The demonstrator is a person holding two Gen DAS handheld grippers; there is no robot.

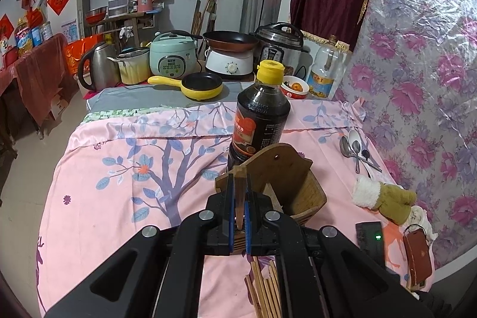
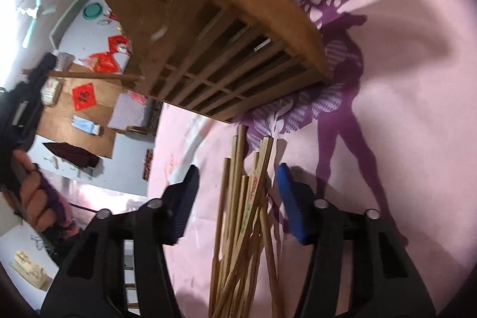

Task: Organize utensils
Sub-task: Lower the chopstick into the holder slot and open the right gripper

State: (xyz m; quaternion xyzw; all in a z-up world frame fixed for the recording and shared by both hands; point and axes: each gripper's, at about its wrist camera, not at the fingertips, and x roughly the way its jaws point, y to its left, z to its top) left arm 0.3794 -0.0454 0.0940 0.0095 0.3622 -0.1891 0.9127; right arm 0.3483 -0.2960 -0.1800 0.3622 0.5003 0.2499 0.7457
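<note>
Left wrist view: fingers (image 1: pixel 239 192) clamp wooden holder (image 1: pixel 283 184); right fingers (image 2: pixel 238 198) released around red-lettered chopsticks (image 2: pixel 247 216).

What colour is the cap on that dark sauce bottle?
Yellow. The dark sauce bottle's cap shows best in the left wrist view.

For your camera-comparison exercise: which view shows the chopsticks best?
The right wrist view: the chopsticks lie in a loose bundle on the cloth between the open right gripper. The left wrist view shows only their ends, below the left gripper.
</note>
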